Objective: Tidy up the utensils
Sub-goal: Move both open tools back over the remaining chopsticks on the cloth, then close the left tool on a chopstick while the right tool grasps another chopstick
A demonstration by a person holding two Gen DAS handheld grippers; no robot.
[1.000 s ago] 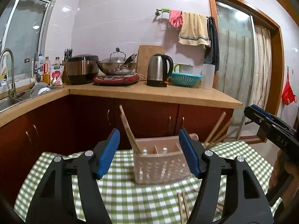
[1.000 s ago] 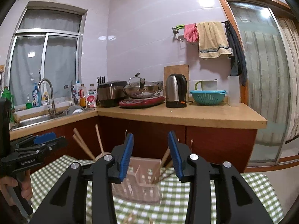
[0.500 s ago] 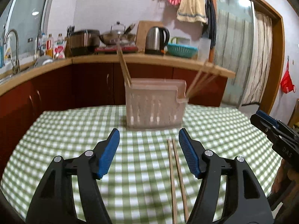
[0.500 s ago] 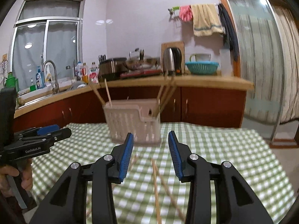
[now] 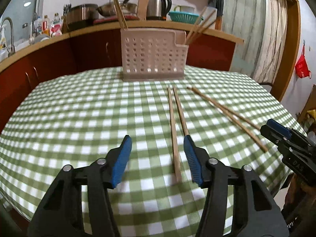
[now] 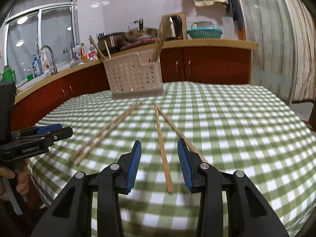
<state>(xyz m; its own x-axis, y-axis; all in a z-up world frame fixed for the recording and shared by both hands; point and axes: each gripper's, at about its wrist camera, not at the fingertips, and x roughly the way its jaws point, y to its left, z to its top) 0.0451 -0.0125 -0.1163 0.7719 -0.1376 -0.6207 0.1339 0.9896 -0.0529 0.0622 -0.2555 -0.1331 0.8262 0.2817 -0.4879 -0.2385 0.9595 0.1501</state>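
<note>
On the checked worktop (image 5: 79, 118), we are finding our left gripper (image 5: 157, 158) closing, unclenched, around one chopstick (image 5: 173, 138), our right gripper (image 6: 159, 162) released astride another chopstick (image 6: 163, 150), before the caddy (image 5: 154, 57).

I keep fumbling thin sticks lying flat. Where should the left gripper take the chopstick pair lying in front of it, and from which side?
Judging by their pose, grip the chopstick pair near the thick near ends, coming down from above. They lie flat on the checked tablecloth, side by side, pointing toward the utensil basket, so the fingers should straddle both sticks crosswise. The left gripper, jaws closing, touches neither stick.
</note>
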